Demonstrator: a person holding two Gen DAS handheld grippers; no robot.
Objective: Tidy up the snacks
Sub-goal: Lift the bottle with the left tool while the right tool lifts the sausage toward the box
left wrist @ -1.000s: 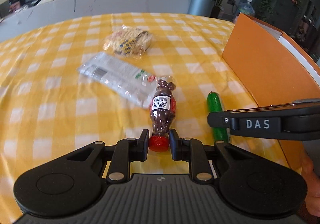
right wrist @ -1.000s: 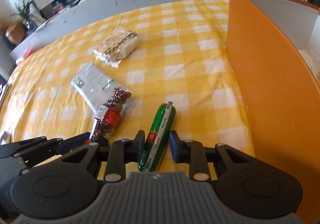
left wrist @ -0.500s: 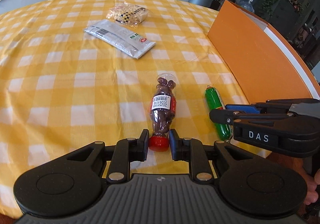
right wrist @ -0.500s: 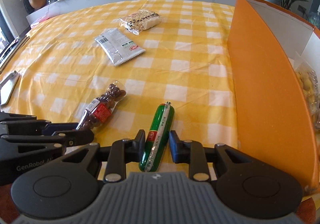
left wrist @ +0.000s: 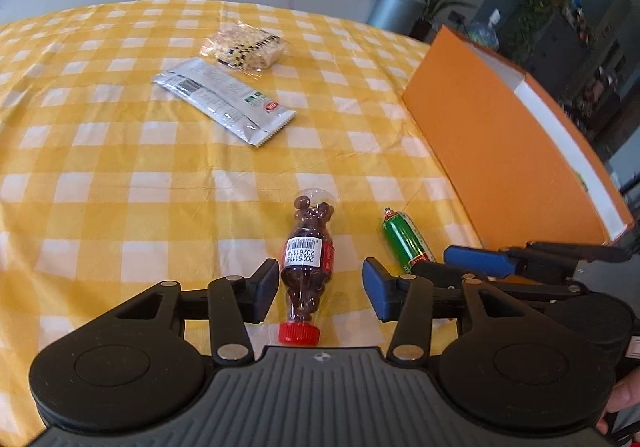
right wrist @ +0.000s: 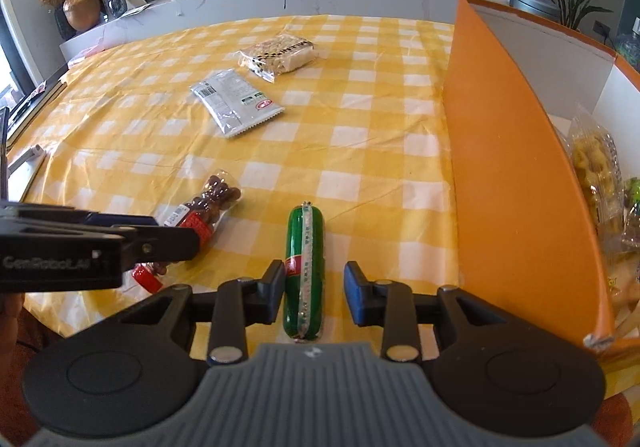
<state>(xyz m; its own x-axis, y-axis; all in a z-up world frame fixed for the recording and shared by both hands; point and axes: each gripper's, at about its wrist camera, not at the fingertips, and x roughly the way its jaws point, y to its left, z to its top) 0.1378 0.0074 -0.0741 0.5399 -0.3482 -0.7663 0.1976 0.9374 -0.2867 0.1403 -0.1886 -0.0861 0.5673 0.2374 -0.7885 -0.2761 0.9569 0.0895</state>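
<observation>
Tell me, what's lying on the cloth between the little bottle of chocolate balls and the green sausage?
Nothing: only bare checked tablecloth separates the bottle from the green sausage, clearest in the left wrist view.

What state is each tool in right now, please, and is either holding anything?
Left tool: open, jaws just opened; candy bottle lies between them, unheld.
Right tool: open, jaws just opened; green sausage lies between them, ungripped.

A clear plastic bottle (left wrist: 307, 267) and glossy green sausage wrapper (right wrist: 304, 271) lie on a creased cloth tablecloth (left wrist: 160, 187).
</observation>
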